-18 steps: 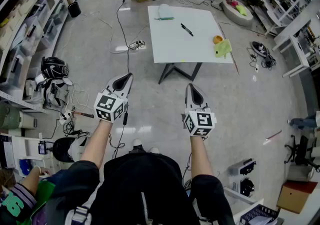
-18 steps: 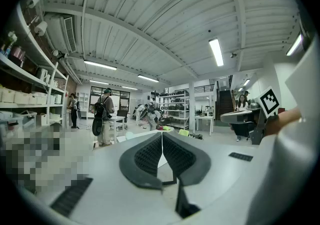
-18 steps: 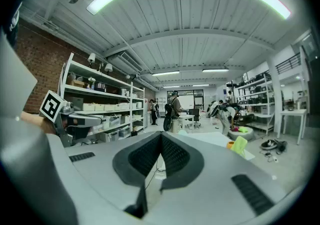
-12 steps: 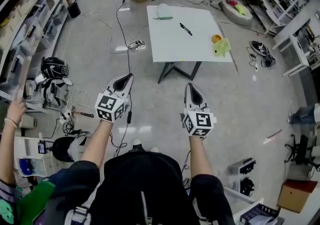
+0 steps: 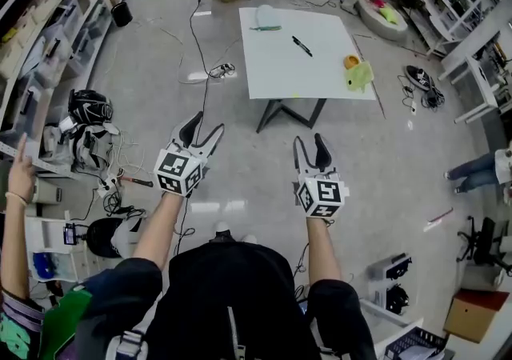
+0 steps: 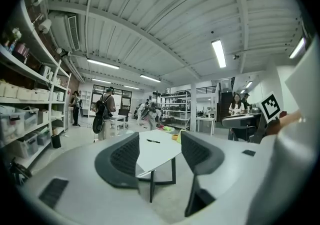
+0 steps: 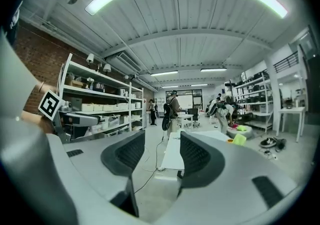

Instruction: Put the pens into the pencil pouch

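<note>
- The left gripper [image 5: 202, 128] has its grey jaws wide open. It holds nothing.
- The right gripper [image 5: 310, 142] is wide open too, and it is empty.
- Both are held out in the air over the grey floor [image 5: 240, 166], well apart from the white flat table [image 5: 280, 70].
- A thin black pen [image 5: 302, 46] lies flat near the middle of the table top.
- A thin green pen [image 5: 266, 28] lies near the far edge of the table.
- Just behind the green pen is a pale, round, soft-looking thing [image 5: 262, 14]. It may be the pencil pouch, but it is too small here to be sure.
- I think the pens are light, stiff and smooth, so they could roll or slip.
- The best place to hold a pen is across its middle, so it does not tip.
- A pouch is likely soft and floppy. One gripper could hold its edge by the opening while the other slides a pen in.
- A small orange thing [image 5: 350, 62] and a yellow-green cloth [image 5: 361, 77] sit at the table's right edge. They do not look like part of the job.
</note>
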The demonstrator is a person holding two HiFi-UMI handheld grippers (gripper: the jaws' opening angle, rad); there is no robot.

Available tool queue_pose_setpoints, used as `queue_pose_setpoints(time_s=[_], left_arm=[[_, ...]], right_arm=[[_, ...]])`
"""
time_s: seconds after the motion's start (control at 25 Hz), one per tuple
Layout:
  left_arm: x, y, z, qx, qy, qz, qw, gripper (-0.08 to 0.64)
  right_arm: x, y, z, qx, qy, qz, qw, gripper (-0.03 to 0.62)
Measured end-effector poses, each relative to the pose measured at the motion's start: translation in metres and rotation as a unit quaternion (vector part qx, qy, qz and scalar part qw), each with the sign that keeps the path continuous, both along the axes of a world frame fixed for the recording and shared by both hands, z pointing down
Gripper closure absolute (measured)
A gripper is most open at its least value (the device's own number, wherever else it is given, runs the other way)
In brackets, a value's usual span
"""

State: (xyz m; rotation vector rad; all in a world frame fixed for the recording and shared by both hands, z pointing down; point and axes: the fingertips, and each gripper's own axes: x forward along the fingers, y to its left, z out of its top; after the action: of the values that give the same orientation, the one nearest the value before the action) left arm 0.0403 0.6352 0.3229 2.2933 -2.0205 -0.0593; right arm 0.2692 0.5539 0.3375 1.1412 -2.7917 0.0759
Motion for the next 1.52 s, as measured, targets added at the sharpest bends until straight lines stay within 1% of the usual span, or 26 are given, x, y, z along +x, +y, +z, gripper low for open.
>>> queue_pose_setpoints(time_s=[0.24,0.44,0.72,1.04,1.2,1.32,1.52], left_arm=[[-0.013,-0.004,0.009,-0.006,0.001,0.012,0.9999,0.299],[-0.019,-0.007,0.012,-0.005,-0.003,0.021,0.9998,0.299],[-0.038,-0.033,0.022,-0.014,-0.005,0.025,0.9996,0.299],[-0.069,-0.109,0.031,-0.021,-0.005,0.029,0.9994,0.299],[-0.086,-0.165,0.025,-0.022,-0.004,0.024,0.9995,0.299],[-0.093,-0.207,0.025,-0.023,0.002,0.025,0.9994,0.299],[-0.109,-0.283,0.018,-0.025,0.000,0.021,0.9995,0.299]], right_arm=[[-0.024,0.000,0.002,0.004,0.007,-0.005,1.000,0.368],[-0.034,0.002,0.006,0.005,0.006,0.000,1.000,0.374],[-0.051,-0.022,0.015,0.001,0.008,0.006,1.000,0.371],[-0.085,-0.101,0.022,-0.004,0.008,0.006,1.000,0.368],[-0.103,-0.161,0.016,-0.004,0.008,0.000,1.000,0.367],[-0.112,-0.205,0.015,-0.006,0.011,-0.003,1.000,0.365],[-0.134,-0.281,0.008,-0.007,0.009,-0.016,1.000,0.360]])
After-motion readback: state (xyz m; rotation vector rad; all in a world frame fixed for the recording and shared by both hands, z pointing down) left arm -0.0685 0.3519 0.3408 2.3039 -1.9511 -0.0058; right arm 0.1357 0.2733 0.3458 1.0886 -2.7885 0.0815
